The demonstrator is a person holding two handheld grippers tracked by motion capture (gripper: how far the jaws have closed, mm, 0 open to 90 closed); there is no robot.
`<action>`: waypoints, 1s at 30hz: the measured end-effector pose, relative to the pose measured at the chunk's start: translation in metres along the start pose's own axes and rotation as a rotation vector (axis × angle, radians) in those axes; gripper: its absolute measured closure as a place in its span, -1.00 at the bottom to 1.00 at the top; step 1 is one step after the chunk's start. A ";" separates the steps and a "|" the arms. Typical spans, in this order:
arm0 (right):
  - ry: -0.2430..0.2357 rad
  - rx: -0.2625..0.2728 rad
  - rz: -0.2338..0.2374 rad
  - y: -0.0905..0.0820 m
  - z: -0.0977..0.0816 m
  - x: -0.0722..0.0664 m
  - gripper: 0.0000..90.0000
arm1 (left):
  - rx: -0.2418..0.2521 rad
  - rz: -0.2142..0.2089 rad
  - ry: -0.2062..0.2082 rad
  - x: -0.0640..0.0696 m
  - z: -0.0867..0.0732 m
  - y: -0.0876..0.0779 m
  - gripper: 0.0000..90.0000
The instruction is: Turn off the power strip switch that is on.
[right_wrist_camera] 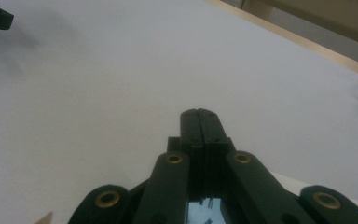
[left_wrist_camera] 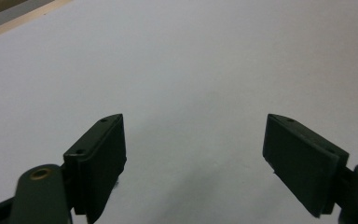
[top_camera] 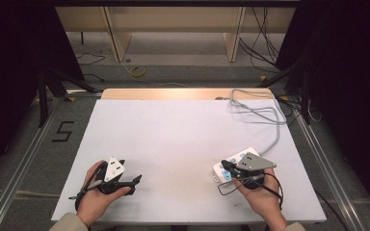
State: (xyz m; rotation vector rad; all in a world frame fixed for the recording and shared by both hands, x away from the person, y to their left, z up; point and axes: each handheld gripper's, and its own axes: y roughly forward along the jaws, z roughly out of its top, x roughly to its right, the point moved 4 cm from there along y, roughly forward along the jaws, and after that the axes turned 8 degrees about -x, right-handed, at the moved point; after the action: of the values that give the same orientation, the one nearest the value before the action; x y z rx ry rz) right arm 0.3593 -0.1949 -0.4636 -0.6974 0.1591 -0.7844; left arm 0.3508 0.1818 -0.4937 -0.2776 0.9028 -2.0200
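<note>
Evidently little is done: the right gripper (right_wrist_camera: 199, 113), closed empty, is held just above the power strip (top_camera: 235, 160), perhaps touching; the left gripper (left_wrist_camera: 193, 154) is open, empty.

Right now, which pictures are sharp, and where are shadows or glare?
High view: even light, slightly soft, dark edges, a bright strip at the table's far edge. Left gripper view: open jaws blurred, faint shadow on the white sheet. Right gripper view: shut jaws fairly sharp, a soft shadow at upper left.
</note>
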 end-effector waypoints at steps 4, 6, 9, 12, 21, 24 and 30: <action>0.006 -0.006 -0.008 -0.002 0.001 0.003 1.00 | 0.003 0.001 -0.002 0.000 0.000 0.000 -0.53; 0.012 -0.011 -0.016 -0.002 0.001 0.005 1.00 | -0.001 0.001 0.004 0.000 0.000 0.000 -0.53; 0.020 -0.013 -0.020 -0.002 0.001 0.007 1.00 | 0.000 0.002 0.003 0.000 0.000 0.001 -0.52; 0.020 -0.013 -0.024 -0.003 0.001 0.008 1.00 | 0.001 0.002 0.004 0.000 0.000 0.001 -0.52; 0.017 -0.017 -0.051 -0.006 0.004 0.010 1.00 | -0.004 0.004 0.009 0.000 0.000 0.001 -0.52; 0.020 -0.019 -0.055 -0.006 0.004 0.012 1.00 | -0.006 0.004 0.009 0.000 0.000 0.001 -0.52; 0.039 -0.024 -0.065 -0.007 0.005 0.015 1.00 | -0.008 0.003 0.011 0.000 -0.001 0.001 -0.52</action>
State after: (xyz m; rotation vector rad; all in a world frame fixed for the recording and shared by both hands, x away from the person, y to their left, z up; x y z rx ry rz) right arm 0.3669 -0.2064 -0.4535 -0.7125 0.1824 -0.8597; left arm 0.3517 0.1818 -0.4950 -0.2699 0.9182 -2.0171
